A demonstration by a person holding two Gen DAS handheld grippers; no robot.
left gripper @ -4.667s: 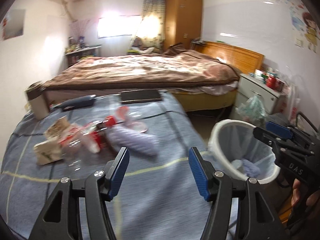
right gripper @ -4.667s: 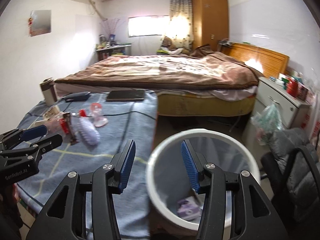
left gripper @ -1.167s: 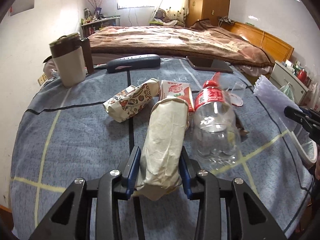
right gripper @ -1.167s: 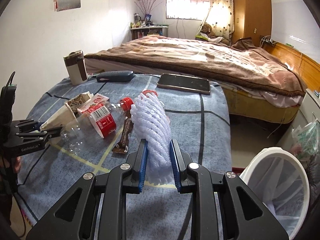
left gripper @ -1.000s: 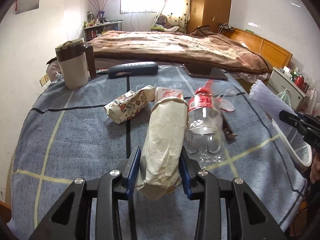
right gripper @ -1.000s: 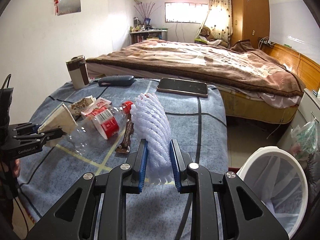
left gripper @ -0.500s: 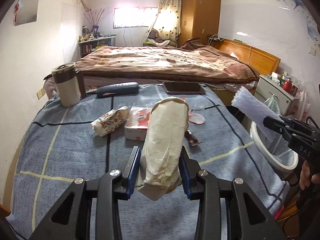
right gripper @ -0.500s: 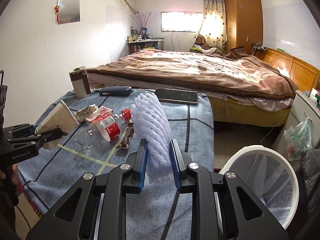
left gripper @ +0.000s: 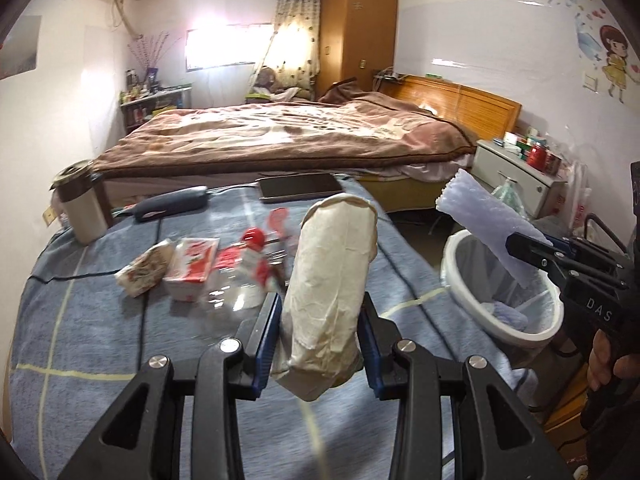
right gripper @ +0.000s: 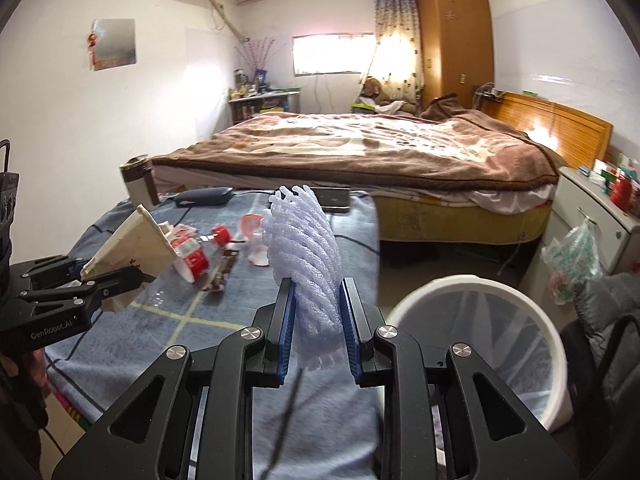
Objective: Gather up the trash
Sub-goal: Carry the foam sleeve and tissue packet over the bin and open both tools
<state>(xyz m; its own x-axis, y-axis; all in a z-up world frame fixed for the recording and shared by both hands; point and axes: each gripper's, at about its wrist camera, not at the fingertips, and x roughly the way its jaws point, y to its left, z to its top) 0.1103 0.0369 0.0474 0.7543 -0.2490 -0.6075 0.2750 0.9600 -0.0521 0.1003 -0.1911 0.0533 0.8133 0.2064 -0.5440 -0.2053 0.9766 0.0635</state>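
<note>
My left gripper (left gripper: 320, 320) is shut on a crumpled beige paper bag (left gripper: 332, 280) and holds it above the blue checked table cover (left gripper: 100, 340); it also shows in the right wrist view (right gripper: 132, 248). My right gripper (right gripper: 318, 316) is shut on a white foam net sleeve (right gripper: 308, 256), seen in the left wrist view (left gripper: 488, 220) over the white trash bin (left gripper: 460, 276). The bin (right gripper: 480, 288) stands on the floor right of the table. A clear bottle with red label (left gripper: 252, 272), a red-and-white carton (left gripper: 192, 268) and a patterned wrapper (left gripper: 146, 268) lie on the table.
A beige-and-brown tumbler (left gripper: 80, 208), a dark case (left gripper: 168, 204) and a dark tablet (left gripper: 300, 188) sit at the table's far edge. A bed (right gripper: 360, 152) lies beyond. A white nightstand (right gripper: 592, 208) and a grey-cushioned chair (right gripper: 612, 320) stand right of the bin.
Both grippers have lifted and swung right toward the bin with their loads. The foam sleeve is now over the bin's rim. The bottle on the table looks blurred.
</note>
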